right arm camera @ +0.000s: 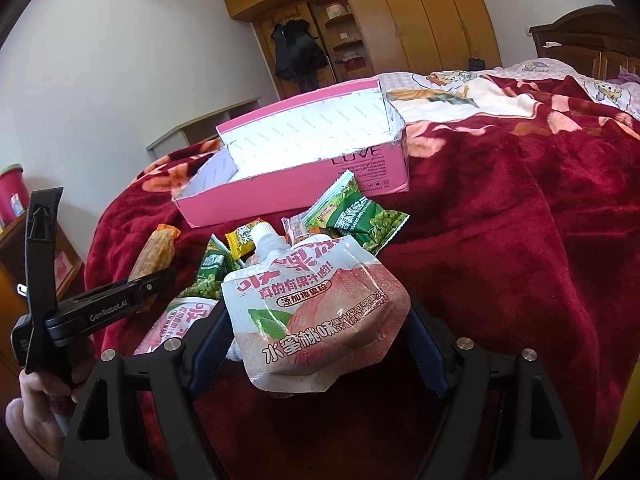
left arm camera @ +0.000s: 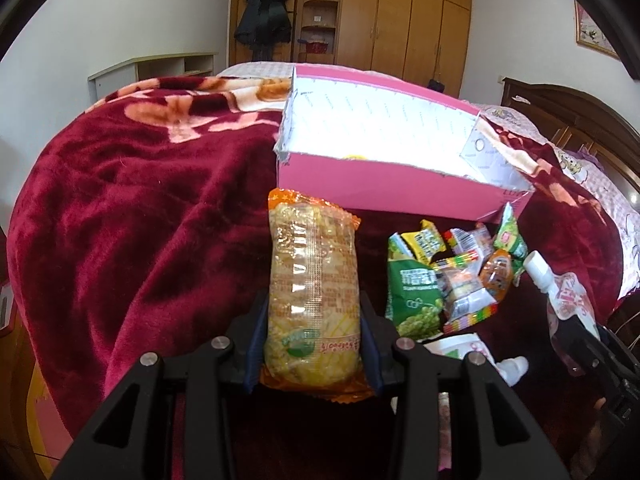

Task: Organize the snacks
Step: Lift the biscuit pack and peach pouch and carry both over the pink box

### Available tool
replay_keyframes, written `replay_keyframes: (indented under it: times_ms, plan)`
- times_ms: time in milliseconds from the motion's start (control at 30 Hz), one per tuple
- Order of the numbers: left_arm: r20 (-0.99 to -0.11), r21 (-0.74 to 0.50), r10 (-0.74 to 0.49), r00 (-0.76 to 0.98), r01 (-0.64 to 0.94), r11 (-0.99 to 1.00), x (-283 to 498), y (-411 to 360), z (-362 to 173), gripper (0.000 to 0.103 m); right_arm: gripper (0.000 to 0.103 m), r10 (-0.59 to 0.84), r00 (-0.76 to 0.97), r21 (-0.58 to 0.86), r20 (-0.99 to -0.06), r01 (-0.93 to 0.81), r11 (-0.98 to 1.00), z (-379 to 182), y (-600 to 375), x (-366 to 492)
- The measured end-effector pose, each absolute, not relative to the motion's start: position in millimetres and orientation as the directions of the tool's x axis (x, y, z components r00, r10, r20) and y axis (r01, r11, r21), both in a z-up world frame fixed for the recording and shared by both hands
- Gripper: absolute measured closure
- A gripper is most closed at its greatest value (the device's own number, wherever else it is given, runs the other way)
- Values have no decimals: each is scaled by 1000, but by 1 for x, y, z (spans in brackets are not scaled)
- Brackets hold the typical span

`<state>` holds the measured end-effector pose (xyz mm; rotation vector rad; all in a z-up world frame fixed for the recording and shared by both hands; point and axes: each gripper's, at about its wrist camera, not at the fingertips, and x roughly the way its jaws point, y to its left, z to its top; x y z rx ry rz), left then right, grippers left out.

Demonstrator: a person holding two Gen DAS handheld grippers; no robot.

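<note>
Gripping an orange cracker pack (left arm camera: 314, 292), the left claw (left arm camera: 314, 344) faces the pink box (left arm camera: 396, 196); the right claw (right arm camera: 320, 344) clamps a peach jelly pouch (right arm camera: 320, 312) above the bed's red blanket (right arm camera: 500, 260)

The pink box (left arm camera: 400, 184) stands open-topped, its inside mostly bare. A heap of small snack packets (left arm camera: 452, 276) crowds the blanket (left arm camera: 140, 208) just before its near wall; the blanket left of it lies bare.

Black left gripper (left arm camera: 314, 344), blue pads (left arm camera: 256, 344), silver screws, seemingly "GenRobot.AI" lettering.
</note>
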<state>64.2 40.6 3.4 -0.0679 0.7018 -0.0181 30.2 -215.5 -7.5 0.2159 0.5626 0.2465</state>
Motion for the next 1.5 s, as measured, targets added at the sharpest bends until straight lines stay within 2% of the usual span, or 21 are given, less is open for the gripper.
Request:
replay_keyframes:
  times_ms: [1033,1500]
  plan:
    - [-587,-89,-87,805,43,995,40,35,41,61,23,303,854,259,-423,-207,944,27,-210,17]
    - [-550,-58,-112,828,96,994,63,25,74,61,23,304,856,226,-417,-226,948,60,-210,41]
